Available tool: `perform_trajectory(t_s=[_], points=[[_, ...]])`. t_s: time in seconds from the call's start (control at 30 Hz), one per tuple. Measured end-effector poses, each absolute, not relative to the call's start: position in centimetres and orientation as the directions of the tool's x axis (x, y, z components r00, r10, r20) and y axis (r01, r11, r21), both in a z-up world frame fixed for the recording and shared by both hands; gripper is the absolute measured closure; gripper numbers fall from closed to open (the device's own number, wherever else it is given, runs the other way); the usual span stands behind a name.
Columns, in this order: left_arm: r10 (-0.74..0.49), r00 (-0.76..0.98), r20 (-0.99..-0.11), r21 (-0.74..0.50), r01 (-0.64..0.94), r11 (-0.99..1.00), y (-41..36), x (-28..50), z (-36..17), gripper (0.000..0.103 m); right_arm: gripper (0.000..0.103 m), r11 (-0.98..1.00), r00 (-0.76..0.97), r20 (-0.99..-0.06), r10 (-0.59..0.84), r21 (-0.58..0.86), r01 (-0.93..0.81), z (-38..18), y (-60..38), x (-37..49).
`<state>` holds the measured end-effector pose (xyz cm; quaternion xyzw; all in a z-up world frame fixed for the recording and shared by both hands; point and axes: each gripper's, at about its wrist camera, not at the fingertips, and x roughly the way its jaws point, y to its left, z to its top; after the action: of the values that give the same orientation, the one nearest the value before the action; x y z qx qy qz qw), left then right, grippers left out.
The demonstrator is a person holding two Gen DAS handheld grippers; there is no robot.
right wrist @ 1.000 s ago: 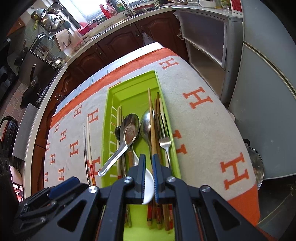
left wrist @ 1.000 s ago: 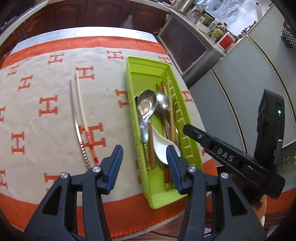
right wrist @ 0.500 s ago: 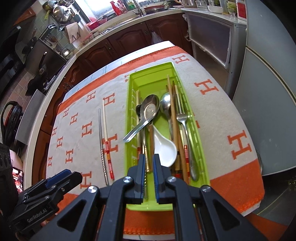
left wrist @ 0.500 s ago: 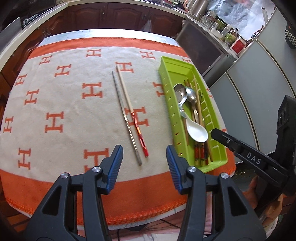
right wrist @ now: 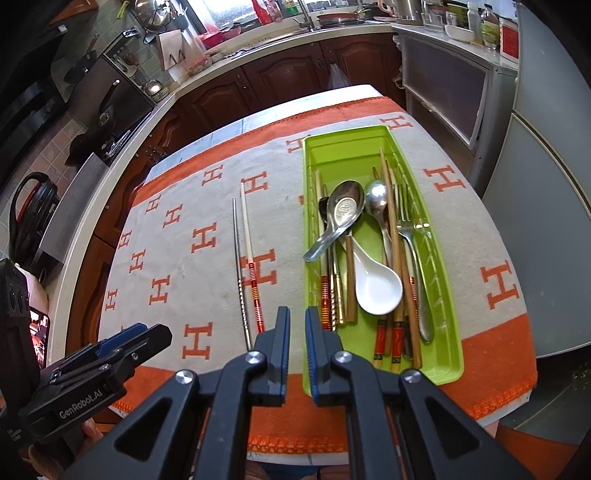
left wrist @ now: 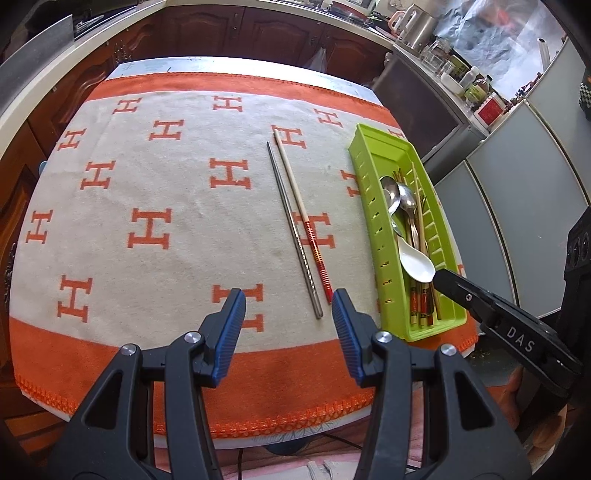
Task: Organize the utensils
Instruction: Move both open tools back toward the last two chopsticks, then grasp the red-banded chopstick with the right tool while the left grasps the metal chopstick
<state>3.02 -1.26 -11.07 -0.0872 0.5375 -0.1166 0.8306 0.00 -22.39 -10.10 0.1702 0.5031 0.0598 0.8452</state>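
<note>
on the desk's orange-and-cream cloth two chopsticks lie loose beside the green tray, which already holds spoons, fork and chopsticks. left gripper part-open and empty; right gripper nearly closed, empty.

Surface: a table under a beige cloth with orange H marks and an orange border.
Cabinets: dark wood doors run along the far wall beneath a pale countertop.
Window: bright daylight comes in above the sink.
Left wall: green tiles with pans hanging.
Right side: grey-fronted cupboards, jars and bottles on top.
Stove: dark pots on it.
</note>
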Motion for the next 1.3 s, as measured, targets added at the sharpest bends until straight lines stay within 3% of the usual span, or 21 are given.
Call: perform_trajectory(t_s=[0.4, 0.57, 0.83, 1.13, 1.3], points=[[-0.244, 0.414, -0.877, -0.245, 0.052, 0.968, 1.7, 4.5, -10.0, 0.058, 0.094, 0.931, 0.449, -0.833, 0.323, 0.364, 0.005, -9.4, -19.8, 2.1], [-0.225, 0.426, -0.876, -0.23, 0.04, 0.972, 3.0, 6.5, -9.0, 0.058, 0.083, 0.916, 0.416, -0.835, 0.36, 0.4, 0.01, -9.7, -19.4, 4.8], [-0.208, 0.398, -0.894, -0.226, 0.0, 0.974, 3.5, 9.7, -10.1, 0.058, 0.083, 0.906, 0.311, -0.863, 0.398, 0.422, 0.011, -13.1, -17.3, 9.9], [-0.184, 0.332, -0.925, -0.208, -0.037, 0.977, 2.3, 12.3, -13.8, 0.057, 0.083, 0.944, 0.208, -0.921, 0.33, 0.328, -0.044, -17.7, -14.4, 13.1], [-0.179, 0.311, -0.933, -0.207, -0.061, 0.976, 1.8, 13.2, -15.2, 0.057, 0.09, 0.969, 0.269, -0.933, 0.24, 0.212, -0.129, -17.6, -12.9, 12.4]])
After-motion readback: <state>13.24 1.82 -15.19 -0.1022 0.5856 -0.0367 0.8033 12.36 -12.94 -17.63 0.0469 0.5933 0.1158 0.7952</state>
